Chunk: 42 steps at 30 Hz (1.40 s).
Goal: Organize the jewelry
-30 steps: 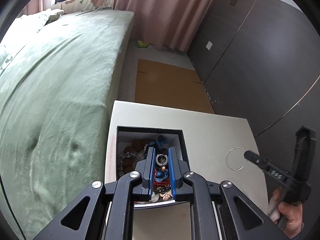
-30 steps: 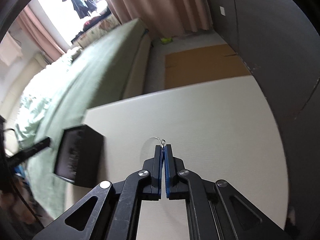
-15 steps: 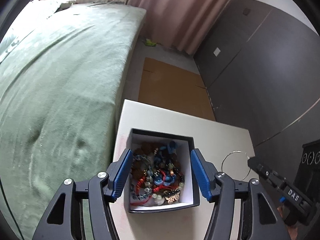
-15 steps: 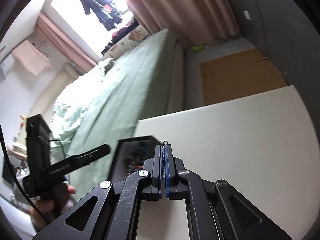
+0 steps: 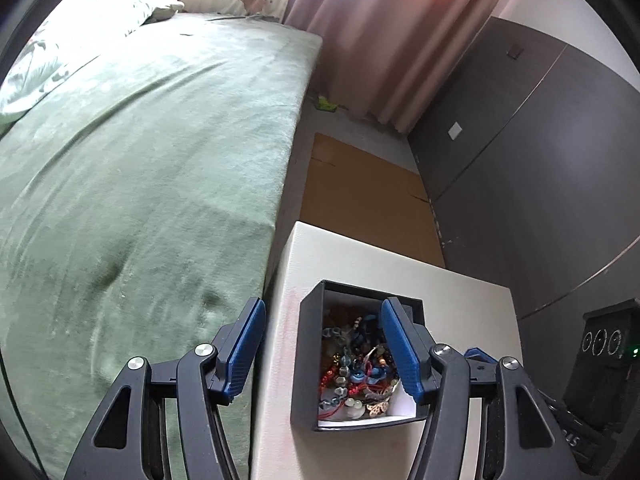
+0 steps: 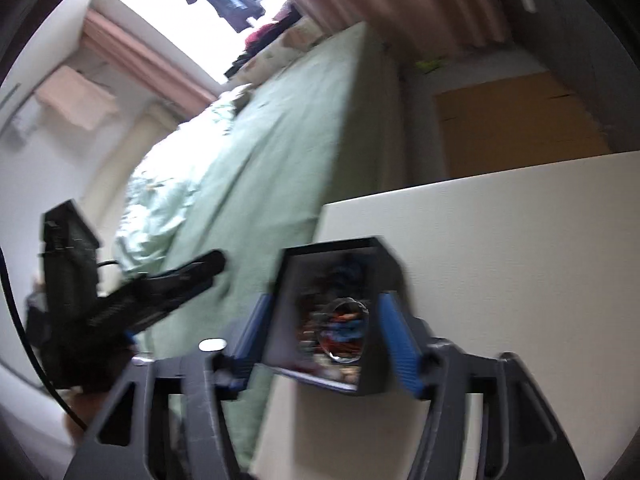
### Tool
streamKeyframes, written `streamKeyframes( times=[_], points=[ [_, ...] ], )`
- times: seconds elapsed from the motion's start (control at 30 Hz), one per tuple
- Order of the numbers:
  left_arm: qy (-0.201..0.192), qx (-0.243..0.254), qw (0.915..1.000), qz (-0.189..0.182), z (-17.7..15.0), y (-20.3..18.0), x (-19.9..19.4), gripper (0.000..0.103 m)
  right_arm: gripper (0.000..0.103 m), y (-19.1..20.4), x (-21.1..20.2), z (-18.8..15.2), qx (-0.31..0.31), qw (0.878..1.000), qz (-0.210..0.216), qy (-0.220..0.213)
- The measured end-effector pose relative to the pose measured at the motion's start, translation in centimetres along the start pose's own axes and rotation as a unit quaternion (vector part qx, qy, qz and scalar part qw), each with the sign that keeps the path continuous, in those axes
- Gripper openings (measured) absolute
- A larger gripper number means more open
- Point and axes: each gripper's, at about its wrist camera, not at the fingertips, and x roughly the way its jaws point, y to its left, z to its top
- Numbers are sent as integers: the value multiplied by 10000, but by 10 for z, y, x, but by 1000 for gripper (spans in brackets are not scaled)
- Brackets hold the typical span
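Though blurred, green bed (image 6: pixel 280 152) beside white table (image 6: pixel 520 248).

Left gripper (image 5: pixel 322 348): black angular linkage arms with triangular cut-outs, round silver screws at the pivots, ribbed blue pads on both fingers. Right gripper (image 6: pixel 326 336) is built alike, blurred; its black camera housing at four o'clock carries three round dials and a green light

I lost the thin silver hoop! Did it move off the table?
Yes. The hoop left the bare white table and now hangs over the black jewelry box, between the right gripper's opening fingers.
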Motion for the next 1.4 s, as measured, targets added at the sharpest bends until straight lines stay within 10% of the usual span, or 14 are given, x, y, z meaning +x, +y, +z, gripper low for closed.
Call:
streamKeyframes(
  times=[0.53, 1.4],
  points=[
    [-109, 531, 9985, -99, -28, -38, -7, 87, 103, -34, -80, -12, 124, 9955, -901, -247],
    [-556, 1094, 9924, 11, -85, -94, -59, 103, 103, -43, -168, -41, -65, 9819, -1720, -788]
  ],
)
